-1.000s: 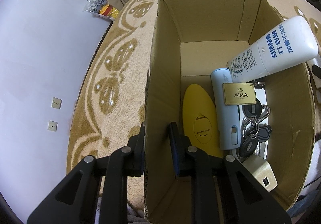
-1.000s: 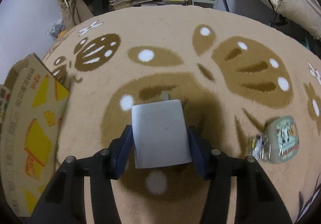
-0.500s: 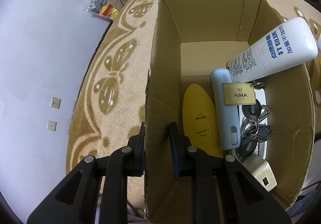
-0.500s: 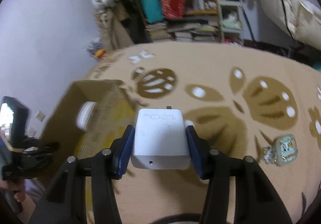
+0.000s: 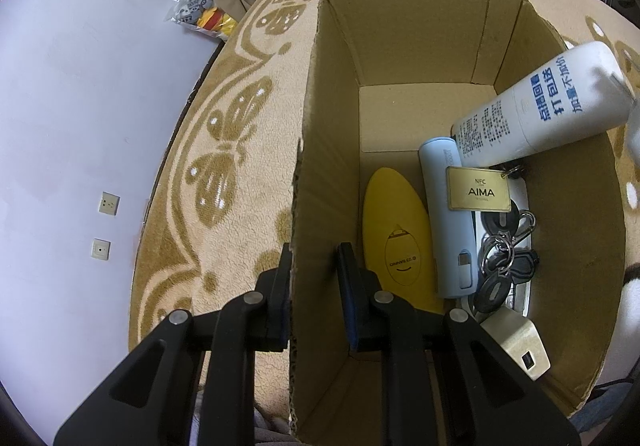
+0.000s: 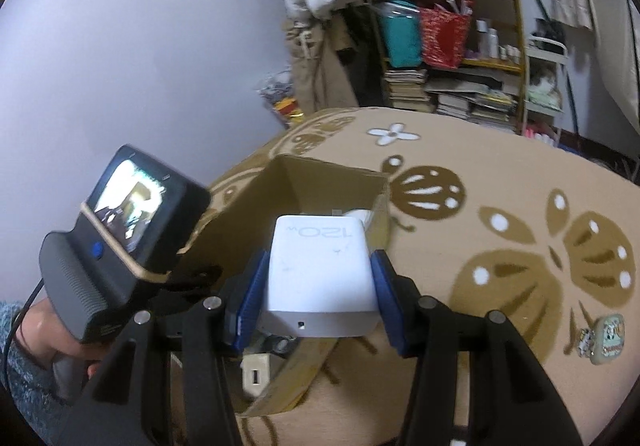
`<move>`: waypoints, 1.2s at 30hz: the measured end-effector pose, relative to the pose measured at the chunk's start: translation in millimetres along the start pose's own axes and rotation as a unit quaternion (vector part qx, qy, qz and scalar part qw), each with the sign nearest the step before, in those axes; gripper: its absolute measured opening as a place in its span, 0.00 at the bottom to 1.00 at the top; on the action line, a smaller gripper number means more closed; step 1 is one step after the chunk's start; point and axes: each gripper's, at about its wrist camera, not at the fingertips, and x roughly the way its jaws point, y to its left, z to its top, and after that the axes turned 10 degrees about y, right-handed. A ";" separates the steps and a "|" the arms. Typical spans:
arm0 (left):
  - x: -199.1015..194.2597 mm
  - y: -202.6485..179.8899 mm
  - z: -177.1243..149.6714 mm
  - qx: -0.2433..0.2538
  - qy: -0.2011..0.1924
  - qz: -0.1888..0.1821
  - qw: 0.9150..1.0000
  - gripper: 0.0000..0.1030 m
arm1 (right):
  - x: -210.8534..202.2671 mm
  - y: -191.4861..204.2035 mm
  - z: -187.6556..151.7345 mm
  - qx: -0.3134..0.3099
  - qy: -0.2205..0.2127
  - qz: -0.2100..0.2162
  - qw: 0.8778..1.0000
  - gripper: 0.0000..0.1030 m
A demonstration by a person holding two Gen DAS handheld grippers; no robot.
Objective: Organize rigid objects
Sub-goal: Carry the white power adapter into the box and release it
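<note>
The right tongs (image 6: 318, 288) have swung from low over the rug (image 6: 500, 246) to a raised position directly in front of the cardboard box (image 6: 332, 182). They remain clamped on the white charger (image 6: 320, 278), which is now carried over the near rim of the box. In my judgement the carry step is almost complete and only the lowering and release remain.

The left tongs (image 5: 314, 282) have not moved: their 2 fingers straddle the left wall of the box (image 5: 320, 150), 1 outside and 1 inside, closed narrow on the cardboard to steady it.

Seen from the left tongs, the box contents lie ahead and to the right:
1. a yellow oval case (image 5: 398, 238), just beside the inner finger;
2. a pale blue power bank (image 5: 450, 218), right of the case;
3. a bunch of keys (image 5: 504, 258) with a gold tag (image 5: 478, 190);
4. a white bottle (image 5: 540, 110), leaning on the right wall.

The floor of the box ahead of the case is bare and looks a suitable drop point.

One small item, a tin (image 6: 608, 334), remains on the rug, well to the right of the right tongs.
</note>
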 end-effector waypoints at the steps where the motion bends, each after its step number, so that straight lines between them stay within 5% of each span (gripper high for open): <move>1: 0.1 -0.1 0.2 0.000 0.000 0.000 1.000 0.19 | 2.3 2.4 -0.6 -0.003 0.003 0.003 1.000 0.54; 36: -1.5 6.7 0.0 -0.006 -0.001 -0.017 1.000 0.18 | 19.4 25.2 -7.6 -0.020 0.010 -0.019 1.000 0.58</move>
